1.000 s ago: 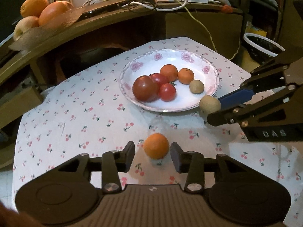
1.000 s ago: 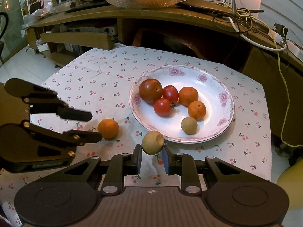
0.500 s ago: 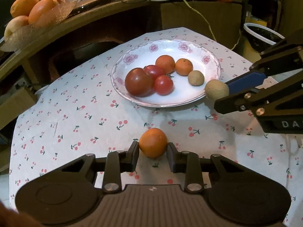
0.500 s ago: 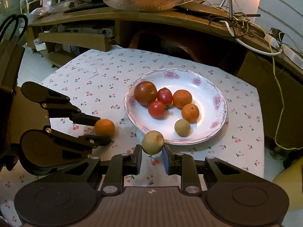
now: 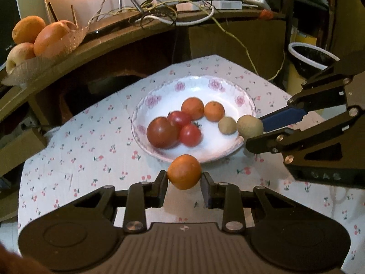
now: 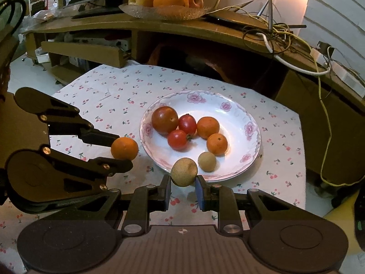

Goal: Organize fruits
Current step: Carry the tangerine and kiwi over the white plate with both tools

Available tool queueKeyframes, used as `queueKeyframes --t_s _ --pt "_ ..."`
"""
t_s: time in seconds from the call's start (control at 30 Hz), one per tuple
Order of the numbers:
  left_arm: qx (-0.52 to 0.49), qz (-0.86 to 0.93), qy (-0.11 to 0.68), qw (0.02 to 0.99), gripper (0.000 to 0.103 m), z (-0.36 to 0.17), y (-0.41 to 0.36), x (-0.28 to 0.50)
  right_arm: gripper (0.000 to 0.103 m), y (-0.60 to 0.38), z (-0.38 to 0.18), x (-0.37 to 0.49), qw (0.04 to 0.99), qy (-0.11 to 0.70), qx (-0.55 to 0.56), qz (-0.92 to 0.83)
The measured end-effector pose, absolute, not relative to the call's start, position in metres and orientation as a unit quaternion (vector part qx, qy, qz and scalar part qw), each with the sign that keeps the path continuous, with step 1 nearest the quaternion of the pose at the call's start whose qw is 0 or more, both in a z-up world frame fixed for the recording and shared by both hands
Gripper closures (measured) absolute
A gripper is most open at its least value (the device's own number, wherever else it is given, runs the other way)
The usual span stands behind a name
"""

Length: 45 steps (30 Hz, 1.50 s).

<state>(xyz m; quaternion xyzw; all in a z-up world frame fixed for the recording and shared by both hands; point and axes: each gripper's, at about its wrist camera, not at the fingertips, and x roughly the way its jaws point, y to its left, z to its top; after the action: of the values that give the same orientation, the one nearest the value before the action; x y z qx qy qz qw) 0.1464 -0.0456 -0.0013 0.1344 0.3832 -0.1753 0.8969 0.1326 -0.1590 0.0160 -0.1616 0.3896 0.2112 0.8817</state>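
On the cherry-print cloth (image 5: 91, 137), the left gripper (image 5: 184, 180) pinches an orange (image 5: 184, 172) at lower centre; the right gripper (image 6: 183, 186) pinches a tan fruit (image 6: 183, 171) over the plate (image 6: 251, 141) rim. Released carelessly, either might roll off.

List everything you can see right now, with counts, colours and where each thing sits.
White floral-rimmed plate: 1, white with pink flowers, centre of tablecloth.
Red tomatoes: 3, one large dark red, two small red, left part of plate.
Small oranges on plate: 2, orange, plate middle.
Small tan round fruit on plate: 1, tan, near plate's front rim.
Cherry-print tablecloth: 1, white with red cherries, covers table.
Glass fruit bowl: 1, clear, on wooden shelf behind, holding oranges and apples.
Cables: tangle, white and yellow, on shelf.
Held orange: 1, orange, in left gripper jaws.
Held tan fruit: 1, tan, in right gripper jaws.
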Motion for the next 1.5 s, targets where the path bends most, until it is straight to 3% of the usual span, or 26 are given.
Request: queueKeyframes --t_s 1.5 --pt "0.113 -0.159 0.355 0.914 0.066 0.005 -0.058 0.204 0.079 -0.159 0.007 0.186 0.892 0.39 -0.162 0.16"
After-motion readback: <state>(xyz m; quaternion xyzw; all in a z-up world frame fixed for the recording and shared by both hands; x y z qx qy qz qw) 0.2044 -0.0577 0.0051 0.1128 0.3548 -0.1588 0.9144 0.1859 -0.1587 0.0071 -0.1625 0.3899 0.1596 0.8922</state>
